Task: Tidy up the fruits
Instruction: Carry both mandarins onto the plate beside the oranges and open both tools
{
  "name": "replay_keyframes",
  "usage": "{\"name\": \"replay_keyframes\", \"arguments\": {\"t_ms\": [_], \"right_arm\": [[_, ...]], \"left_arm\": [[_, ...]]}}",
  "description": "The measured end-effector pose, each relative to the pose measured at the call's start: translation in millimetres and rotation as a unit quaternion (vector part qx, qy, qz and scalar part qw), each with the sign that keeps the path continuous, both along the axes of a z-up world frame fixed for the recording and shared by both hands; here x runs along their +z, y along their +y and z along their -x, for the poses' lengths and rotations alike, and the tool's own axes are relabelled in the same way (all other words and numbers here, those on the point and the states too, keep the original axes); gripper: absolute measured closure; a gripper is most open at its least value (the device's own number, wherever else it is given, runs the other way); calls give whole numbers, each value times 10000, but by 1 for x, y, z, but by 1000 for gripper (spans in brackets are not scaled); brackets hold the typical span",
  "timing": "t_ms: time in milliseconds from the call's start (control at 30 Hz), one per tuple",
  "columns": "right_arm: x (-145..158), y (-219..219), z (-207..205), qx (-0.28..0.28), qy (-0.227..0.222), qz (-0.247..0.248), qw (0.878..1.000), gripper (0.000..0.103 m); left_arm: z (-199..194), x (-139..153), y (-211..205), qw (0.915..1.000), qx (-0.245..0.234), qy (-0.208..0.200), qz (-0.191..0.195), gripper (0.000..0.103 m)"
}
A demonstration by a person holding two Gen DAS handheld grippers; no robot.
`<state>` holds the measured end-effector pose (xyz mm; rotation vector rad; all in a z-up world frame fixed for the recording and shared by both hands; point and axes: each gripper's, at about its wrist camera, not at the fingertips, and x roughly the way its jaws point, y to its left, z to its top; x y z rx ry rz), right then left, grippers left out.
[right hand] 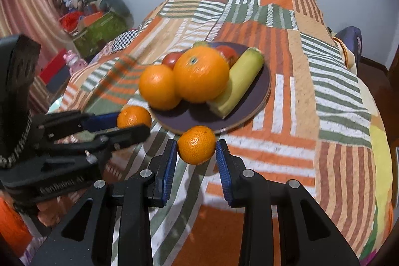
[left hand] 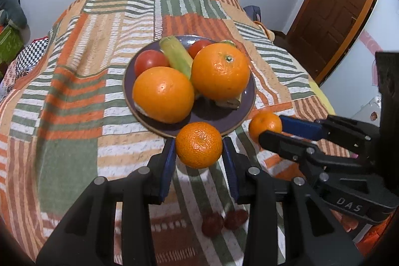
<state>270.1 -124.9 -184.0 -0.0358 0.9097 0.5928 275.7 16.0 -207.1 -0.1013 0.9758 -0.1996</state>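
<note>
I held one mandarin [left hand: 198,145] between the left gripper [left hand: 198,156] pads and another mandarin [right hand: 196,145] in the right gripper [right hand: 197,156], both clamped just short of the plate [left hand: 219,116] rim, poised to join the oranges [left hand: 163,94].

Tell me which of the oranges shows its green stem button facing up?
The large orange on the right side of the plate, beside the corn. Its green stem button shows on top; the other large orange shows only plain peel.

bedspread [left hand: 74,96]: woven cloth, looks matt to us
plate [left hand: 219,116]: smooth, glazed-looking
oranges [left hand: 163,94]: glossy, pebbled skin
door [left hand: 334,4]: wood, we reckon
</note>
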Motion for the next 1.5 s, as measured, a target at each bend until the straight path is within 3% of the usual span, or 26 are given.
{"name": "replay_keyframes", "arguments": {"t_ms": [767,1067,1267,1500], "right_arm": [[-18,7,-34,139,348,-147,9992,71],[-12,5,-28,150,178,23,9997,68],[-6,-1,-21,150,59,69,9998,68],[4,-9,-6,47,-111,147,9998,68]], "left_arm": [[-34,-24,7,9990,-10,266,357,64],[-25,-20,10,9994,34,227,273,52],[-15,-12,16,9996,66,158,231,52],[12,3,23,9999,148,-33,-81,52]]}}
